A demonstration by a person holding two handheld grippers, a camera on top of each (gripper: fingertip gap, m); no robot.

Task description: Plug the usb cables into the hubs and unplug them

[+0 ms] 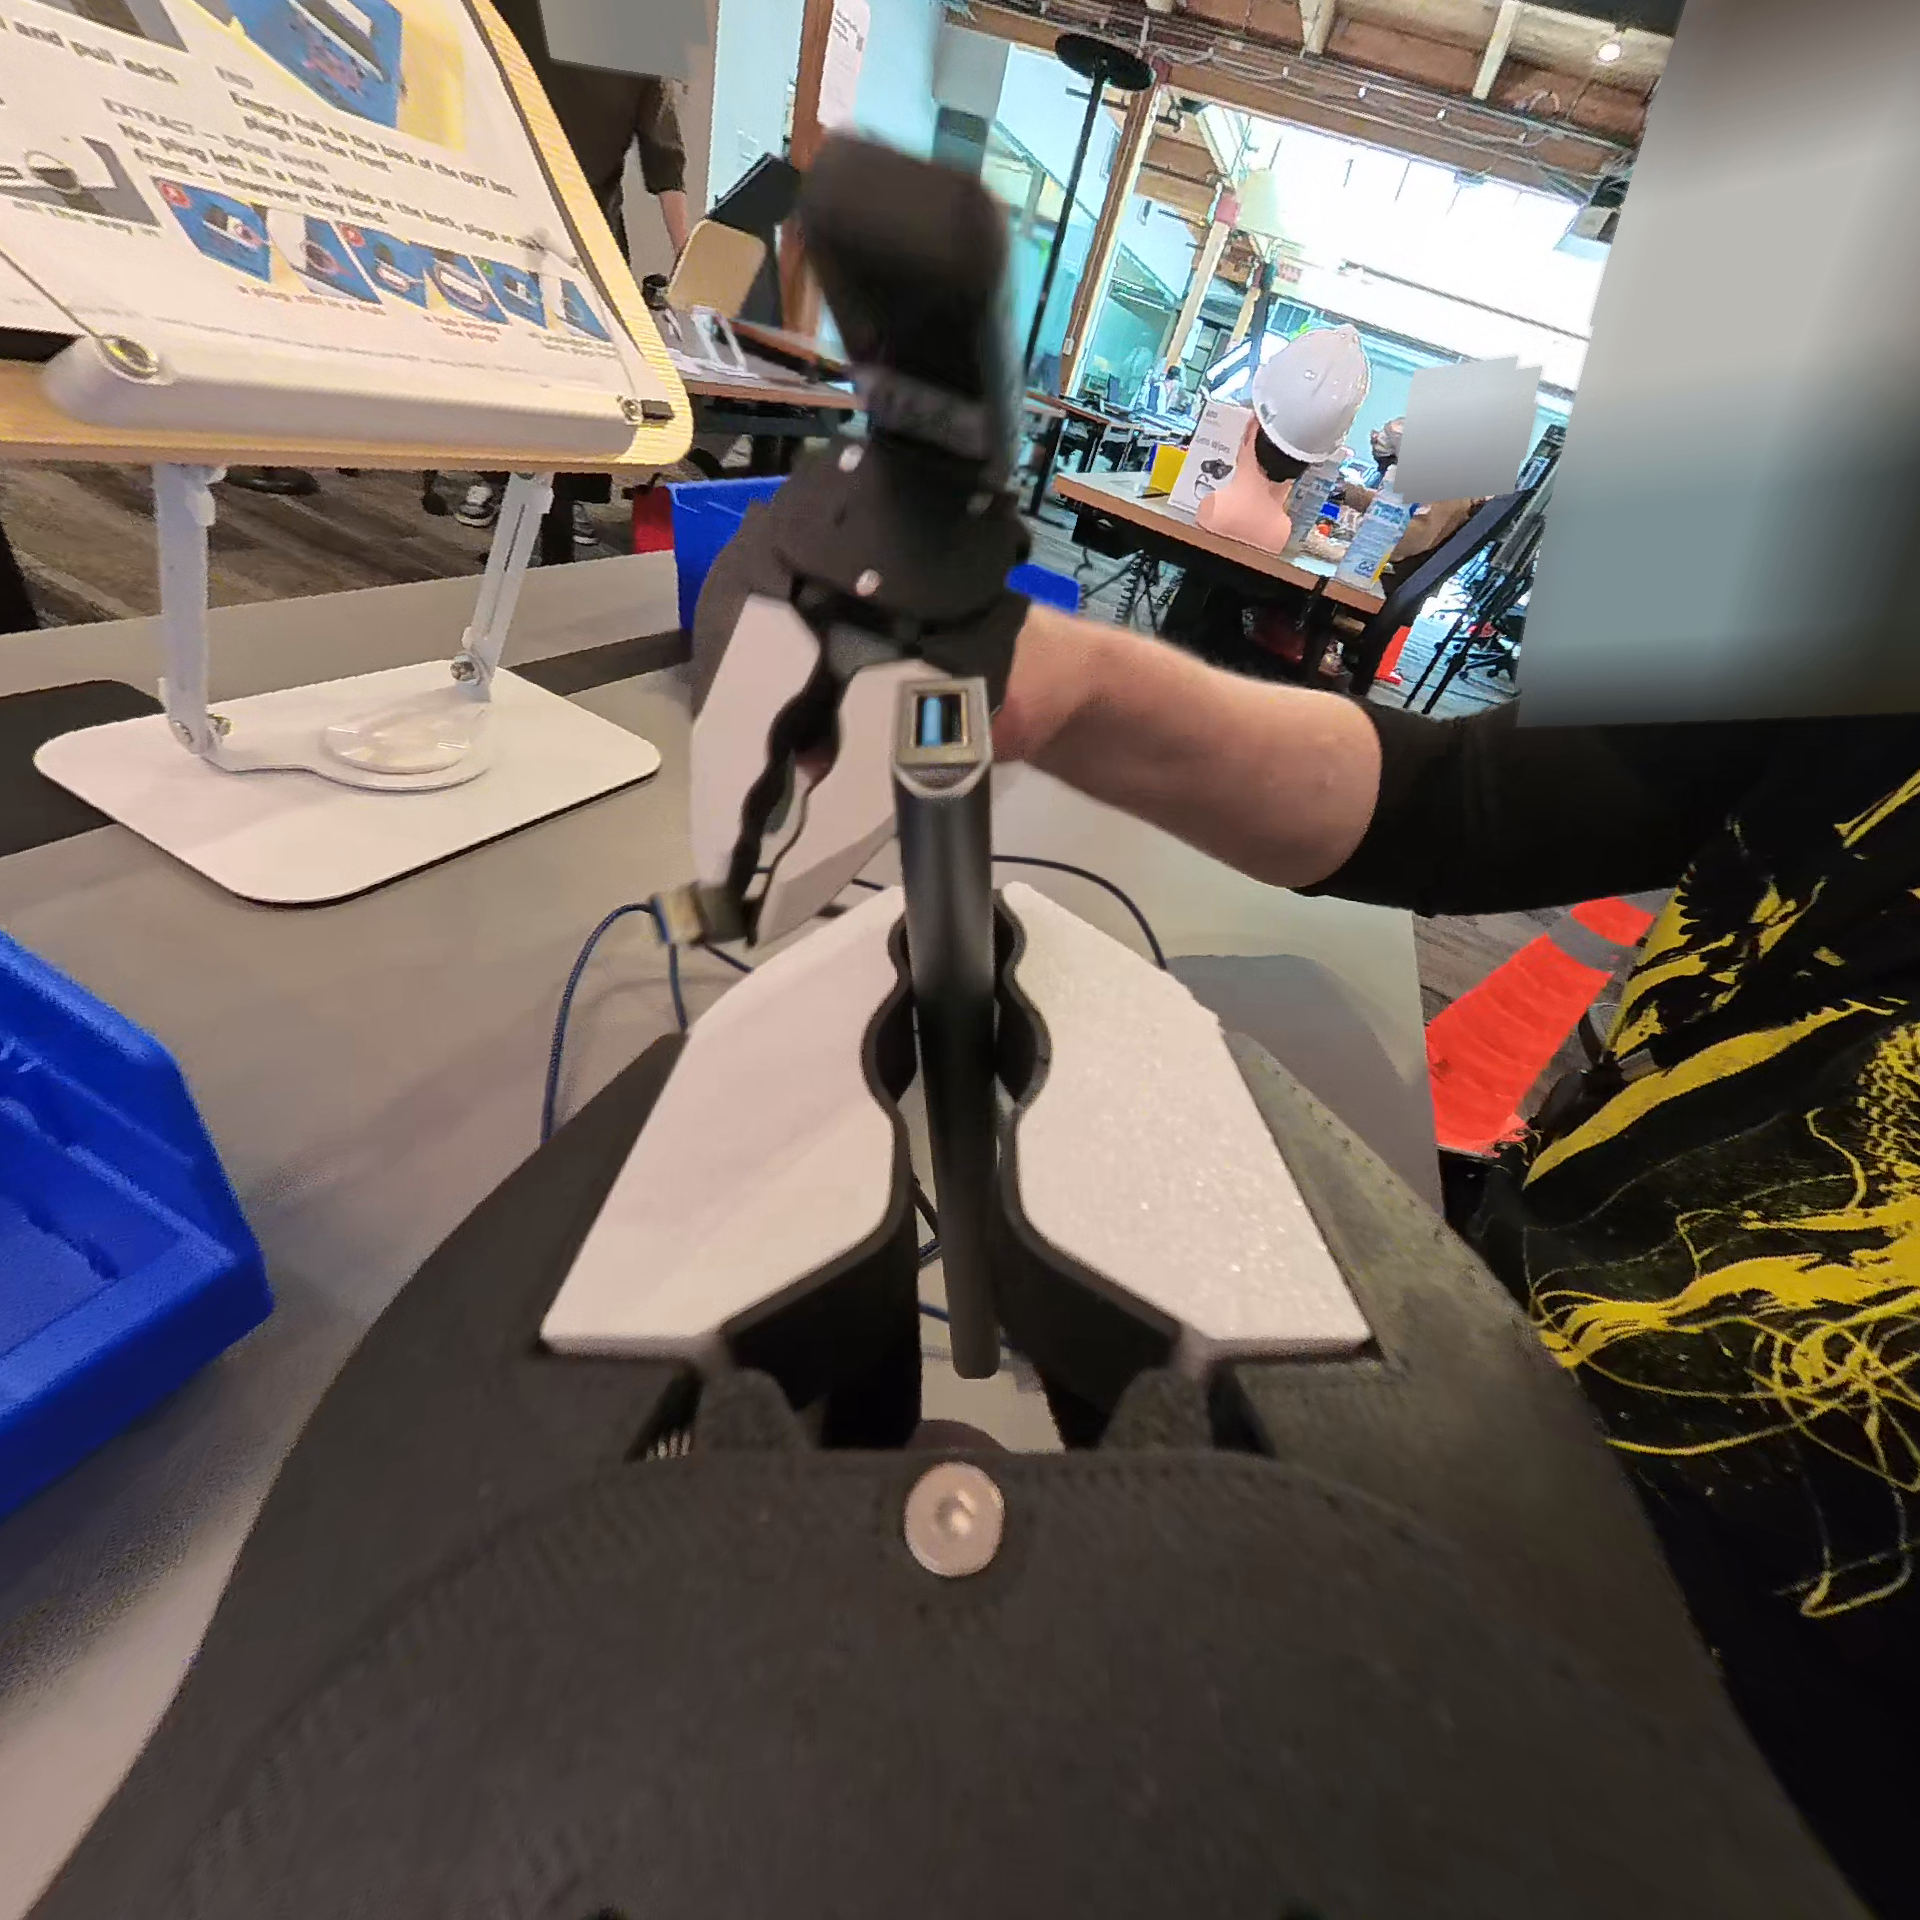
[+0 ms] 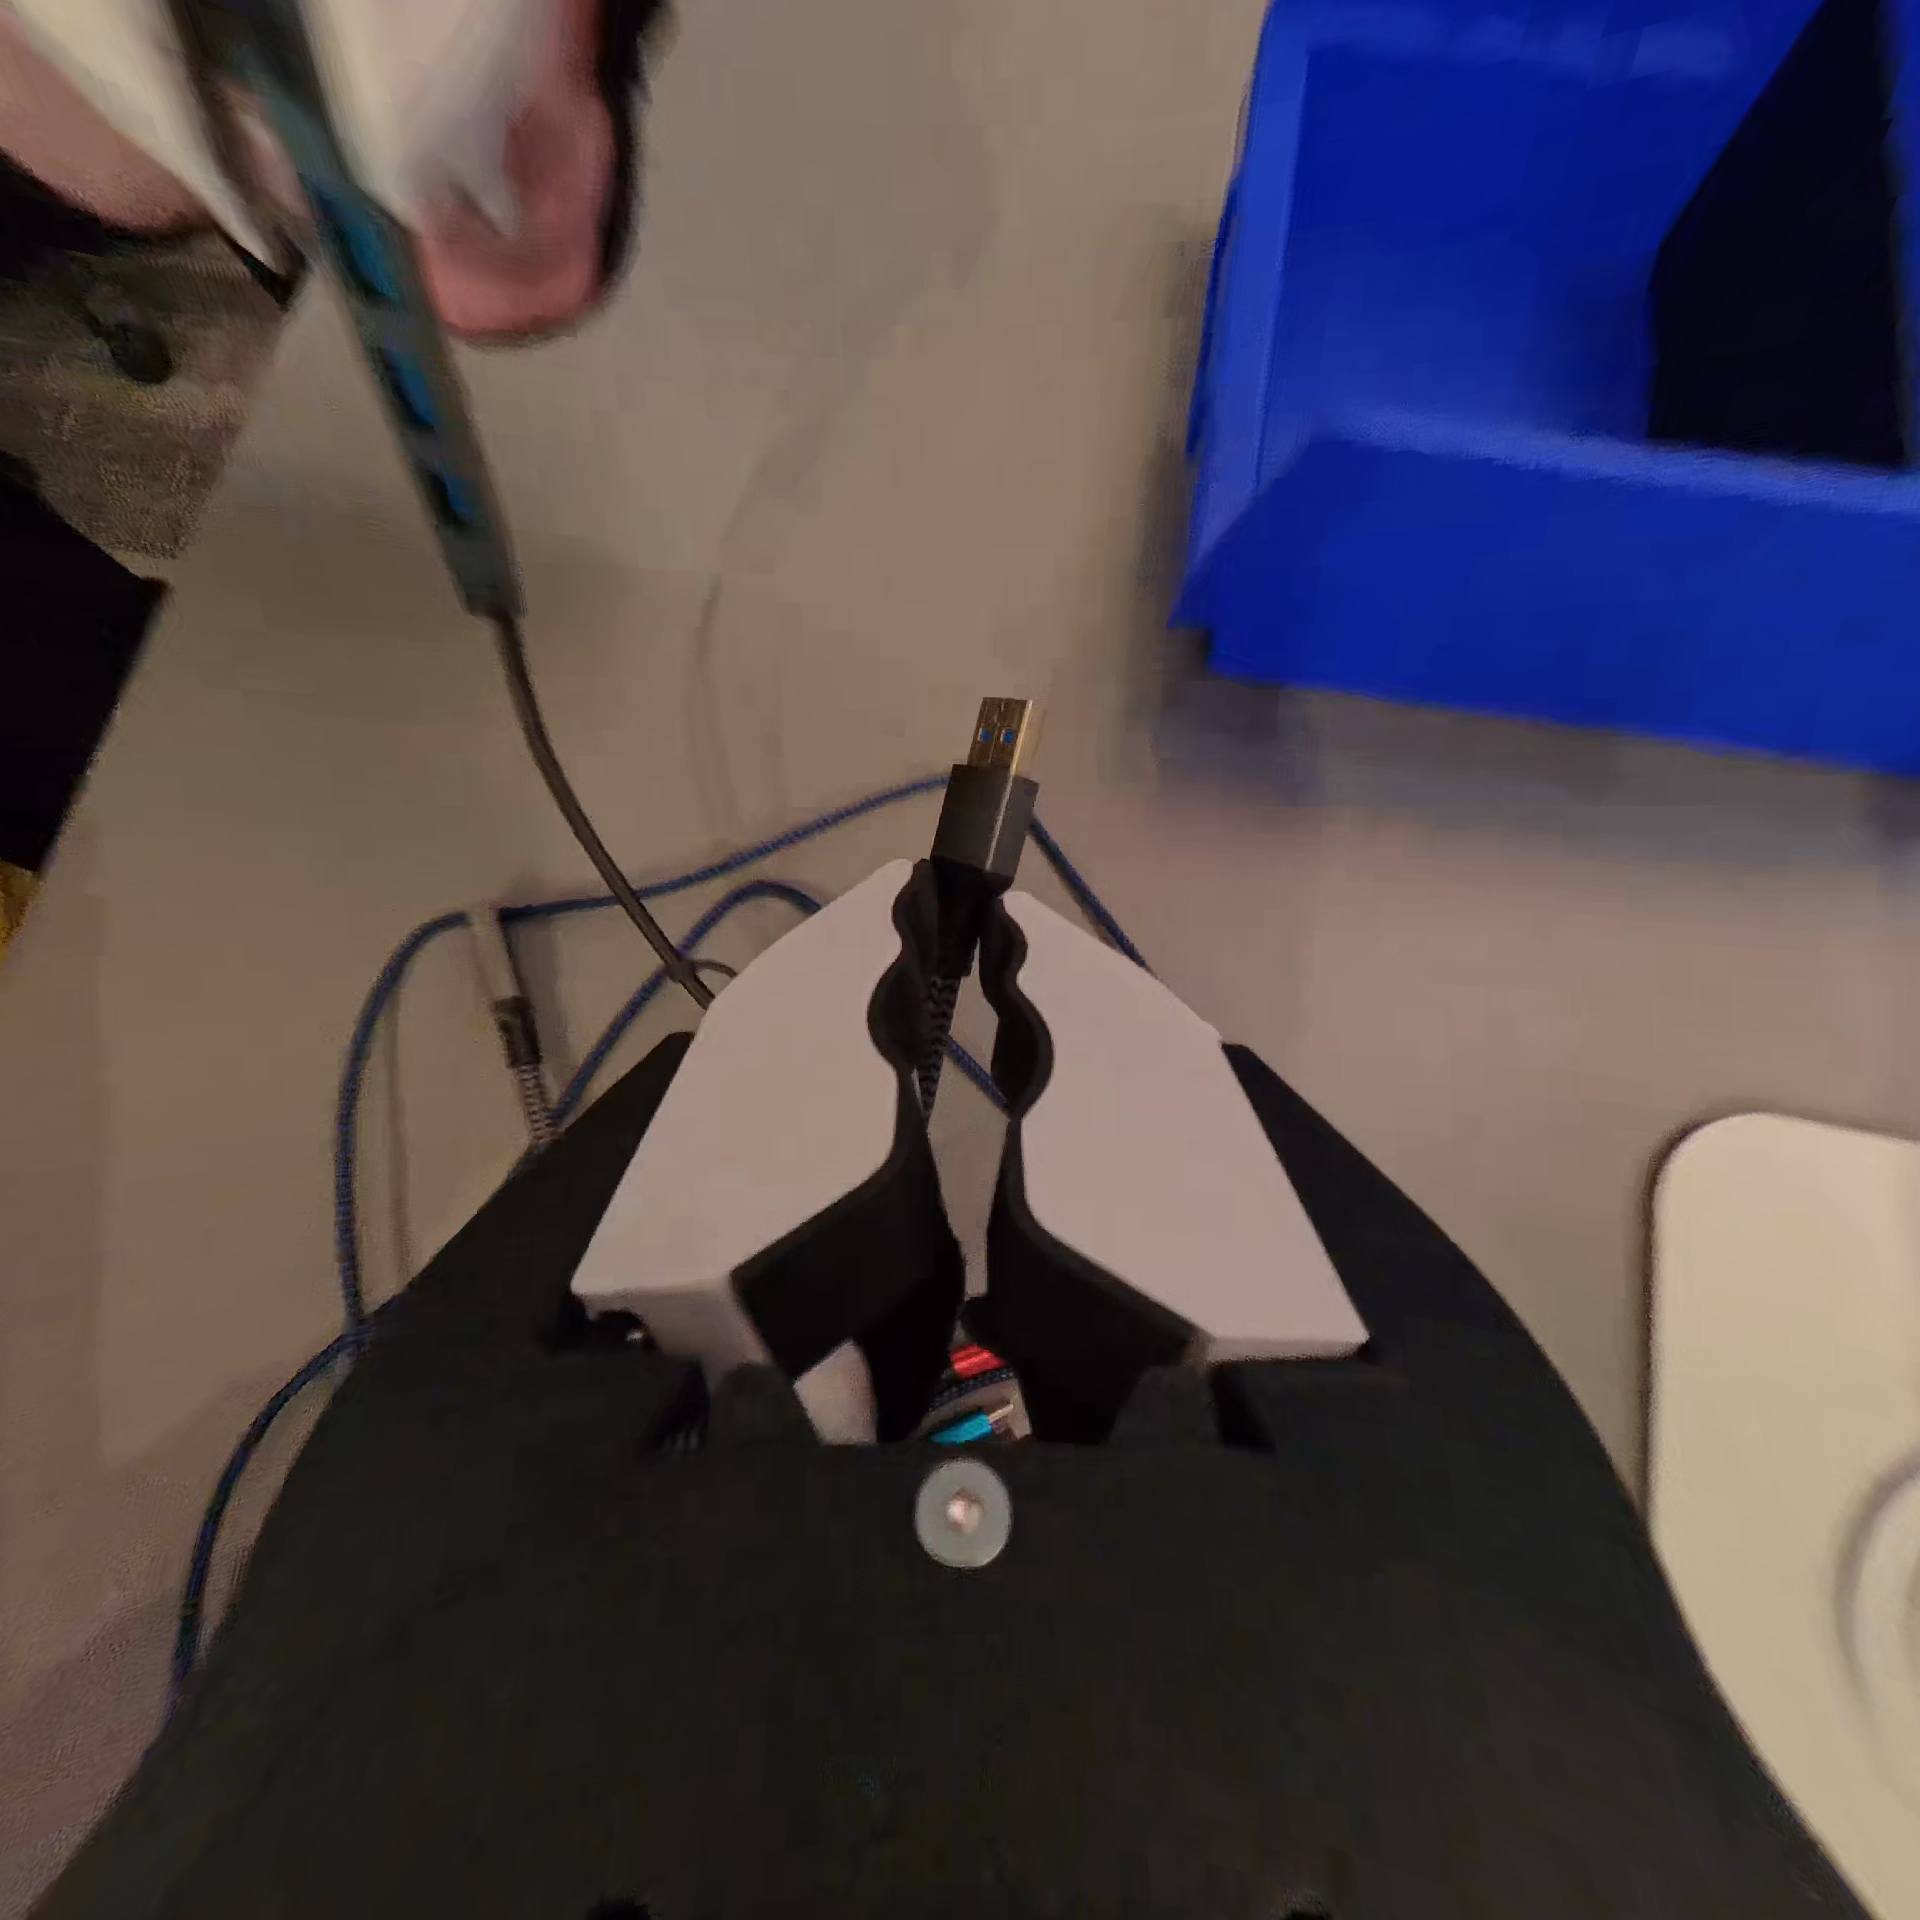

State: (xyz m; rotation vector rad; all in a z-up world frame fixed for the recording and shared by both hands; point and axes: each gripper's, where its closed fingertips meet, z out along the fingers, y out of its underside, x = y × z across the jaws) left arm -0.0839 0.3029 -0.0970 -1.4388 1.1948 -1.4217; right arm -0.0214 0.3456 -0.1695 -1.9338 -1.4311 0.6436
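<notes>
Pre-insert step: our left gripper (image 1: 954, 997) clamps the hub (image 1: 948, 935); right gripper (image 2: 961, 914) pinches the cable (image 2: 940, 1013) behind its plug (image 2: 992, 800). Next, we line plug up with a port.

Right gripper (image 2: 961, 883): fingers closed on a braided cable just behind its plug, pads pressing on both sides.
Plug (image 2: 987, 805): dark shell, metal tip with blue inside, sticking out past the fingertips.
Hub (image 2: 416, 395): slim dark bar with blue ports, blurred, up and left of the plug, held tilted by the other gripper.
Hub's grey cord (image 2: 582, 821): trails down left of the plug.
Blue cables (image 2: 665, 894): looped on the table (image 2: 883, 416) behind the fingertips.
Blue bin (image 2: 1558, 416): up and right of the plug.
White plate (image 2: 1787, 1403): lower right of the plug.
</notes>
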